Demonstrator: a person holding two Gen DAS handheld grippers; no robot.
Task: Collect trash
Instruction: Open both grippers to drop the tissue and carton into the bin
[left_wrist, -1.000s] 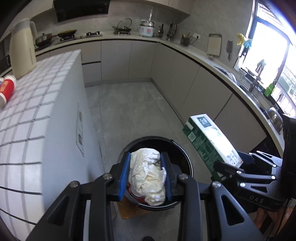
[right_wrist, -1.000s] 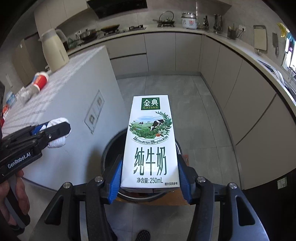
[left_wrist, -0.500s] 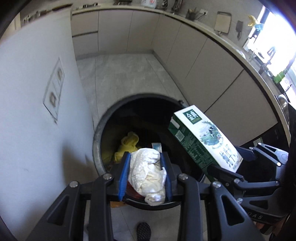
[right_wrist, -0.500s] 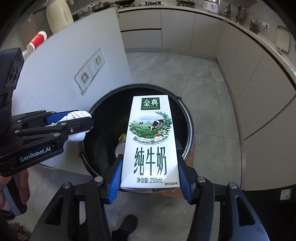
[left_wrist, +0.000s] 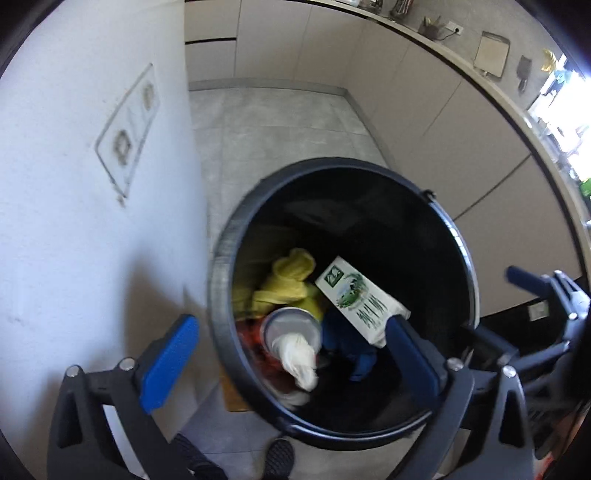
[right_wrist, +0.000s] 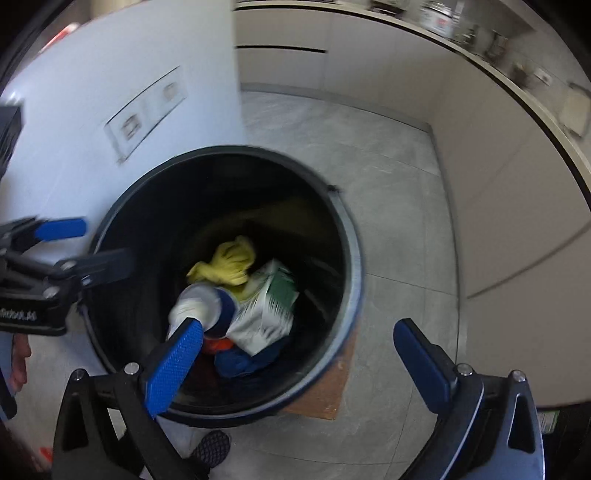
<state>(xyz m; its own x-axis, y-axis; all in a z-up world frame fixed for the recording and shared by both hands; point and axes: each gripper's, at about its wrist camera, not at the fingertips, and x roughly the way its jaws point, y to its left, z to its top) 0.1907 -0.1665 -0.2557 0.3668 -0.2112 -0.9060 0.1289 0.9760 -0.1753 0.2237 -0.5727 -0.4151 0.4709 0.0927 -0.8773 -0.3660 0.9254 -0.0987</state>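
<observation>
Now milk carton (left_wrist: 360, 297) lies in bin (left_wrist: 221, 258), below opening tongs (right_wrist: 303, 354).

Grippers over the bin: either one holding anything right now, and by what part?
Nothing held. Left gripper and right gripper jaws are opening with nothing between them; milk carton and crumpled paper are inside the trash bin.

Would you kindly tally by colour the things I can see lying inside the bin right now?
Yellow: 1, a cloth
White and green: 1, a milk carton
White: 1, a crumpled wad
Silver: 1, a round can top
Blue: 1, a blue item
Red-orange: 1, a partly hidden scrap
Total: 6, all inside the black bin.
</observation>
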